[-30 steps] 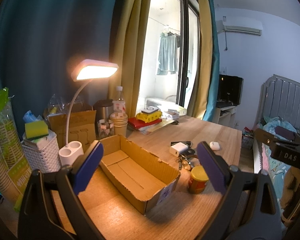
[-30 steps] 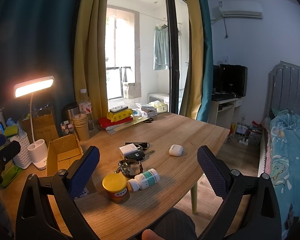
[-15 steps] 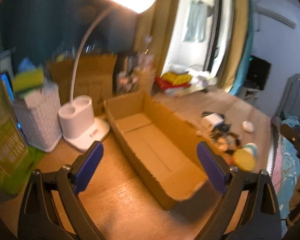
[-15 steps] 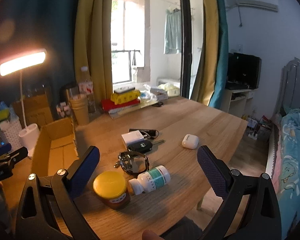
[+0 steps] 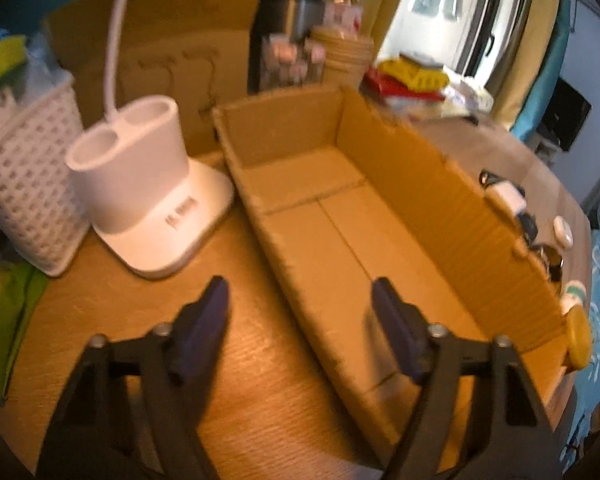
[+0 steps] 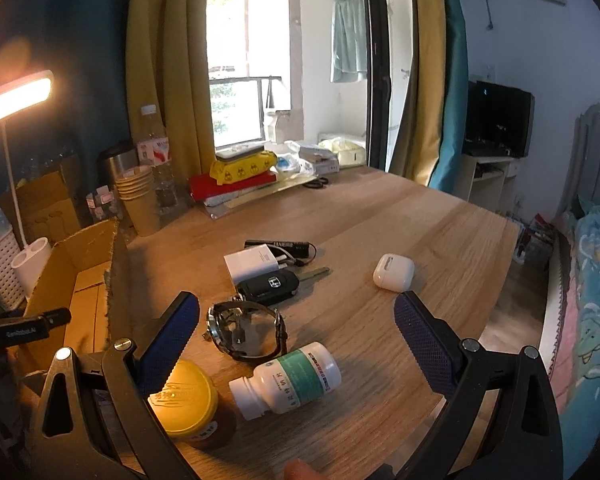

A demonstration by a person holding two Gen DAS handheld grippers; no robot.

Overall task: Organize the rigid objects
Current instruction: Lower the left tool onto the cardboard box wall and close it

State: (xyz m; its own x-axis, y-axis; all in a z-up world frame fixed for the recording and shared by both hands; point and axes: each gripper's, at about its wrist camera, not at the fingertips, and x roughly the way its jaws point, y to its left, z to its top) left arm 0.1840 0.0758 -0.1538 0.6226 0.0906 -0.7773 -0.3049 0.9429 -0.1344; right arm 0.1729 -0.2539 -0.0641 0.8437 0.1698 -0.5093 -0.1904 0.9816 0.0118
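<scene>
Left tongs (image 5: 300,300) closing, empty, astride the box (image 5: 380,240) wall: may shove it; right tongs (image 6: 296,328) spread over bottle (image 6: 286,380), which could roll off the worktop (image 6: 420,220).

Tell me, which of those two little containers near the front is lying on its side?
The white pill bottle with the green label lies on its side; the yellow-lidded jar beside it stands upright.

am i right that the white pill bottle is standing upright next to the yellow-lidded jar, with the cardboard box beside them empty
Not quite. In the right wrist view the white pill bottle is lying on its side, not upright. The rest holds: it sits next to the yellow-lidded jar, and the left wrist view shows the cardboard box empty.
</scene>
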